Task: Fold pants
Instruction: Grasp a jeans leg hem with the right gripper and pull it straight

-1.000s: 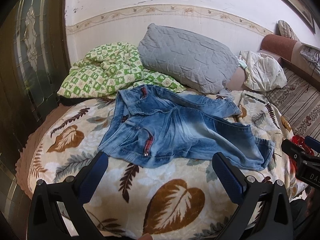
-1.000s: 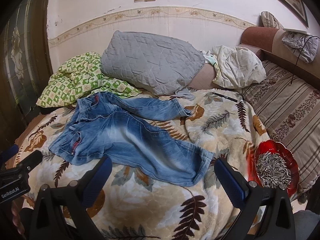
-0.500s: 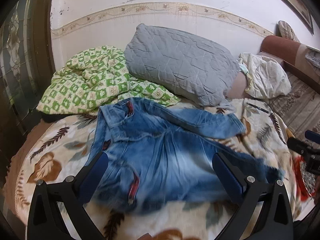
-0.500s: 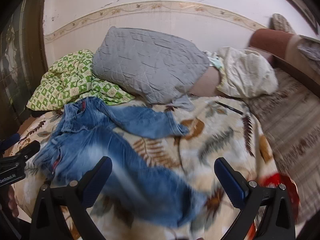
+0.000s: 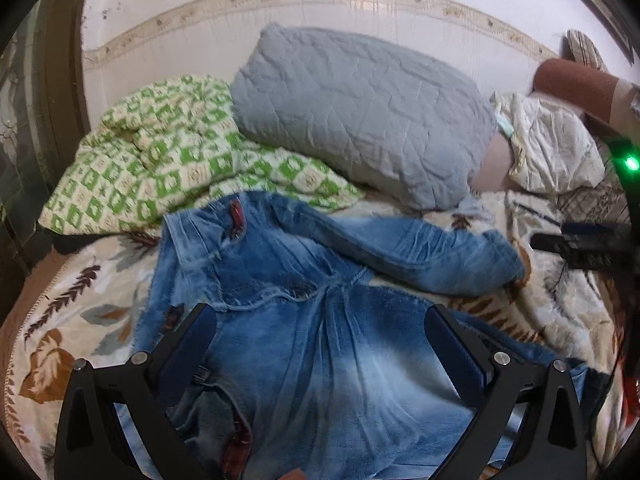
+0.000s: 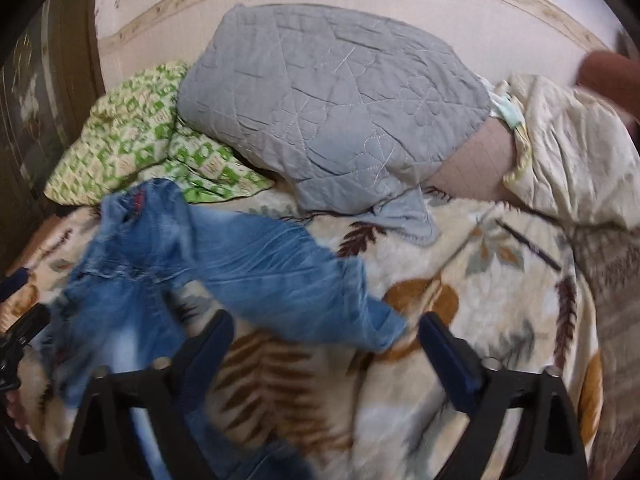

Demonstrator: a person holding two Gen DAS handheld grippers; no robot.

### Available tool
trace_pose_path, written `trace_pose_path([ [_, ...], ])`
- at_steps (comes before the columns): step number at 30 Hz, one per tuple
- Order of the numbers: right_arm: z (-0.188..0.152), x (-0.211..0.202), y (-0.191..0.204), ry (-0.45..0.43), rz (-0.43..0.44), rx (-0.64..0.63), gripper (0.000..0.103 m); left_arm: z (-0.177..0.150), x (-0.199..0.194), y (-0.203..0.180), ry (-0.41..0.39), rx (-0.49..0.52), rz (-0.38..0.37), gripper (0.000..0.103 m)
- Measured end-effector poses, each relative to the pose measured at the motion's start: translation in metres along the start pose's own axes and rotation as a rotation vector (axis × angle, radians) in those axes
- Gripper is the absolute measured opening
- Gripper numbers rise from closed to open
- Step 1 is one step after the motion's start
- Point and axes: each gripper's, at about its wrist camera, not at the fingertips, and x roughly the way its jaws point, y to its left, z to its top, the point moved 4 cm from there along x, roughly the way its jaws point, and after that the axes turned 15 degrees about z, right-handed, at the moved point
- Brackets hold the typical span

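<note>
Faded blue jeans lie spread on a leaf-patterned blanket, waistband to the left, both legs running right. My left gripper hovers open over the seat and thigh, with no cloth pinched between its pads. In the right wrist view the jeans lie to the left. My right gripper hangs just before the hem of the far leg, its jaws closing but still wide apart, with only blanket between them. The other gripper's black body shows at each view's edge.
A grey quilted pillow and a green checked blanket lie behind the jeans against the wall. A cream bundle of cloth sits at the back right, beside a striped cover. A thin dark stick lies on the blanket.
Both grippers have come forward and lower over the bed, so the jeans fill more of each view. The right gripper's jaws have narrowed slightly. The red dish of seeds has left the right view.
</note>
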Motion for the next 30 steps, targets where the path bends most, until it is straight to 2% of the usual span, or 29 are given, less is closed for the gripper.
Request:
trace_pose_path([
  [2,0.002,0.022,-0.008,0.054,-0.018,-0.017,0.086,-0.003,0.007,-0.004,0.014,0.014,0.002,0.103],
  [3,0.003,0.031,-0.014,0.076,-0.007,-0.012,0.077,-0.003,0.008,-0.006,0.017,0.017,-0.002,0.103],
  [6,0.004,0.06,-0.028,0.124,0.044,0.0,0.06,-0.005,0.01,-0.007,0.02,0.017,-0.015,0.103],
  [8,0.004,0.078,-0.036,0.154,0.058,-0.004,0.051,-0.006,0.01,-0.007,0.017,0.021,-0.017,0.103],
  [13,0.0,0.09,-0.039,0.176,0.11,-0.028,0.024,-0.006,0.017,-0.002,0.034,0.007,-0.006,0.103],
  [15,-0.003,0.087,-0.038,0.177,0.129,-0.038,0.009,-0.007,0.02,0.001,0.047,-0.002,-0.001,0.103],
  [19,-0.003,0.068,-0.028,0.154,0.142,-0.084,0.007,-0.007,0.019,0.003,0.046,-0.015,-0.004,0.103],
  [23,0.011,0.047,-0.019,0.141,0.117,-0.192,0.006,-0.007,0.018,0.004,0.041,-0.02,-0.009,0.103],
  [25,0.026,0.035,-0.017,0.121,0.078,-0.26,0.006,-0.007,0.018,0.004,0.042,-0.021,-0.008,0.103],
  [30,0.084,-0.004,-0.007,-0.026,-0.048,-0.471,0.006,-0.005,0.021,0.006,0.041,-0.033,0.004,0.103],
])
